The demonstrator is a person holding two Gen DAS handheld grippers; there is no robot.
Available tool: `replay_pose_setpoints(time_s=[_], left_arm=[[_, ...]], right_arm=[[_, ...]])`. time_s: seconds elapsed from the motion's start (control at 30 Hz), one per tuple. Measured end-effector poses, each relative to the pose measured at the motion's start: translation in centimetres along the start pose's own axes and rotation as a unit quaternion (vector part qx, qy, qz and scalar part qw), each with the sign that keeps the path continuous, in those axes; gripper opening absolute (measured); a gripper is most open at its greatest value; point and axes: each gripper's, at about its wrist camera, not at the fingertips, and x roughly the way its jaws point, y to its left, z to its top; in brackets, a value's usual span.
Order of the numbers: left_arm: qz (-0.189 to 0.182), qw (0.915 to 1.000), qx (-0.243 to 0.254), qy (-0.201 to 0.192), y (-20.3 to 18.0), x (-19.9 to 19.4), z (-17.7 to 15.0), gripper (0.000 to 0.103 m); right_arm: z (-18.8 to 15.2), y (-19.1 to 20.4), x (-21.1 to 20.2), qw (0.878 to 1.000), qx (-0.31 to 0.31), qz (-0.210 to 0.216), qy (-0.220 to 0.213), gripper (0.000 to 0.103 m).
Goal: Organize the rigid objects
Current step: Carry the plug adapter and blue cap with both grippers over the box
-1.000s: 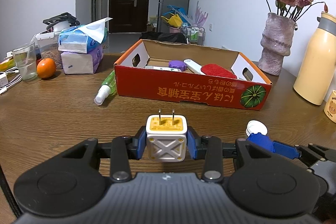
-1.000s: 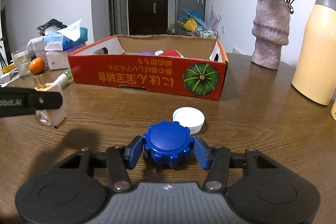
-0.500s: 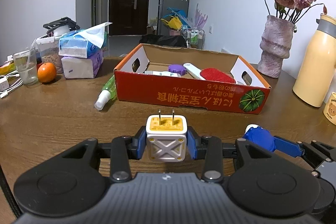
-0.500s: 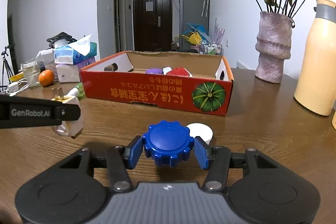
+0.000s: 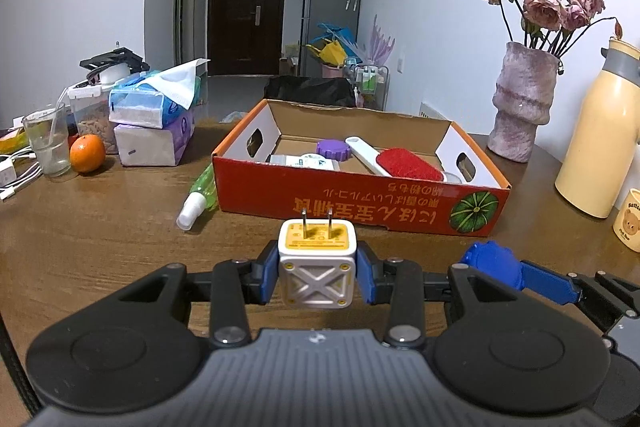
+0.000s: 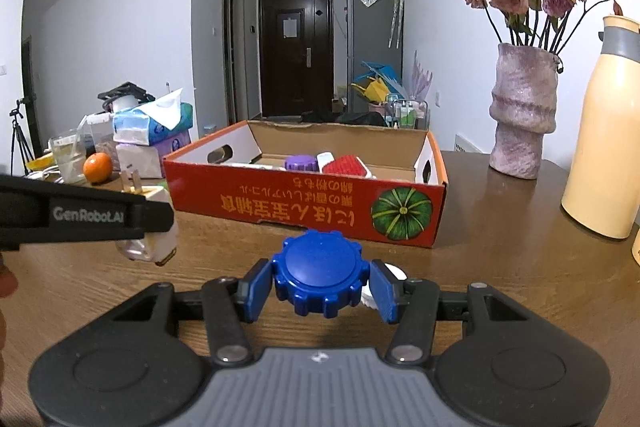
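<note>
My left gripper [image 5: 317, 277] is shut on a white and yellow plug adapter [image 5: 316, 267], prongs pointing up, held above the wooden table. My right gripper [image 6: 320, 285] is shut on a blue ridged cap [image 6: 320, 273], also lifted off the table. A white cap [image 6: 394, 273] lies on the table just behind the right fingers, mostly hidden. Ahead stands the open red cardboard box [image 5: 360, 201] holding a purple cap [image 5: 334, 148], a red brush [image 5: 408, 165] and a white tube. The blue cap [image 5: 490, 265] and the adapter [image 6: 154, 223] each show in the other view.
A green spray bottle [image 5: 198, 193] lies left of the box. Tissue packs [image 5: 154, 123], an orange [image 5: 87, 153] and a glass [image 5: 47, 143] stand at the far left. A pink vase [image 5: 522, 107], a cream flask [image 5: 600, 131] and a small mug [image 5: 632, 225] stand at the right.
Both grippers have risen a little with their objects. In the right wrist view the white cap has slipped behind the fingers and the box looks lower and nearer.
</note>
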Motion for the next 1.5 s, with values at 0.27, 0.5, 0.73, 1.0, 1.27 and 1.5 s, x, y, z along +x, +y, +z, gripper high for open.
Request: replay_pose_setpoints(time_s=[0.27, 0.5, 0.73, 1.0, 1.27, 1.5], left_arm=[[0.001, 1.0, -0.002, -0.007, -0.5, 0.4, 1.0, 0.04], [0.0, 0.9999, -0.007, -0.013, -0.8, 1.1, 1.7, 0.04], [0.001, 0.9998, -0.011, -0.018, -1.0, 1.9, 2.4, 0.04], [0.004, 0.9995, -0.02, -0.023, -1.0, 3.0, 3.4, 0.04], [0.006, 0.9991, -0.031, -0.026, -0.9, 4.5, 4.5, 0.04], [0.01, 0.9989, -0.037, -0.026, -1.0, 6.0, 5.5, 0.04]], right_arm=[[1.3, -0.1, 0.0, 1.0, 0.001, 0.001, -0.02, 0.052], [2.2, -0.6, 0.6, 0.999, 0.007, 0.0, -0.033, 0.052], [2.9, -0.8, 1.3, 0.999, 0.011, 0.001, -0.043, 0.052], [3.8, -1.2, 2.5, 0.998, 0.016, -0.001, -0.053, 0.052], [4.7, -1.8, 4.0, 0.998, 0.022, -0.003, -0.059, 0.052], [5.3, -2.1, 5.1, 0.998, 0.024, -0.002, -0.061, 0.052]])
